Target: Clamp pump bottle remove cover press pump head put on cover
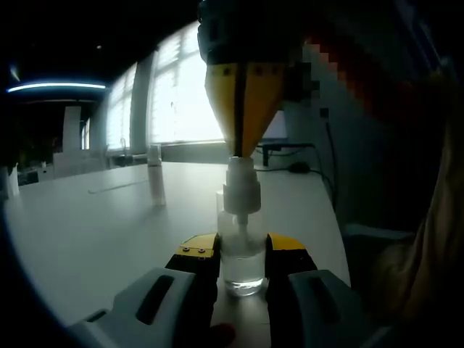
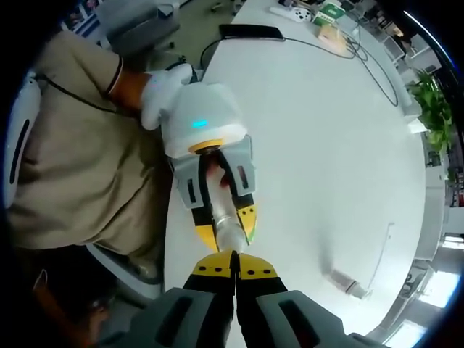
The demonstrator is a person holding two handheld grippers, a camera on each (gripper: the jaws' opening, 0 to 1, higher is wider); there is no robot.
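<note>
Pump bottle [image 1: 243,250] in left tool [image 1: 243,250] grip, clenched right tool [image 2: 234,274] atop pump head [image 1: 241,185].

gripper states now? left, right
Left gripper: shut on the pump bottle.
Right gripper: shut, fingers together, tips on the pump head.

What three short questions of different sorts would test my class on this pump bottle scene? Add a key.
1. True or false: the left gripper clamps the pump bottle by its clear body.
2. The right gripper meets the bottle at: A) its base, B) its pump head, C) its side.
3. Fill in: the cover stands apart on the white ____.

Key
1. True.
2. B; its shut tips come down on the head.
3. Table.
</note>
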